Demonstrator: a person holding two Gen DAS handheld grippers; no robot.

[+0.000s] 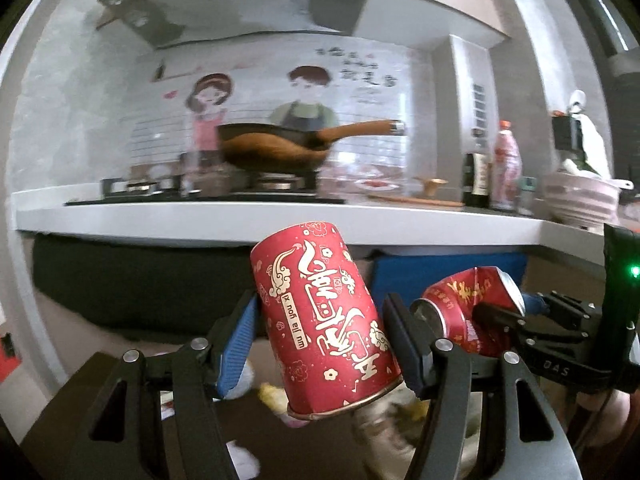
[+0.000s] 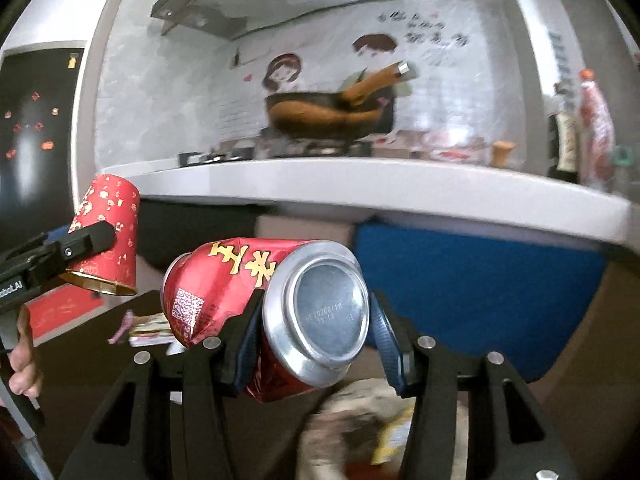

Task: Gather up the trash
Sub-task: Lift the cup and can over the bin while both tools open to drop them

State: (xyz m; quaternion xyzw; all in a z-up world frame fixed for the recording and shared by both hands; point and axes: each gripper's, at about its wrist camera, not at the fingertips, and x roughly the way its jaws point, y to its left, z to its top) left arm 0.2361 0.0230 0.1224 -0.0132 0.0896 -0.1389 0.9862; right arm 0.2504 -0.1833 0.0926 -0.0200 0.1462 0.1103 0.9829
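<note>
My left gripper (image 1: 320,336) is shut on a red paper cup (image 1: 324,316) with gold print, held upside down and tilted, its open rim low. The cup also shows in the right wrist view (image 2: 108,236). My right gripper (image 2: 316,328) is shut on a crushed red drinks can (image 2: 256,308), whose silver bottom faces the camera. The can also shows at the right of the left wrist view (image 1: 468,312). Both are held in the air, side by side, below the white counter edge (image 1: 280,220). Blurred trash (image 2: 372,424) lies below the grippers.
A brown pan (image 1: 280,148) sits on the stove on the counter. Bottles (image 1: 504,168) and a ribbed bowl (image 1: 576,200) stand at the counter's right end. A blue panel (image 2: 480,280) is under the counter. A black fridge (image 2: 36,120) is at the left.
</note>
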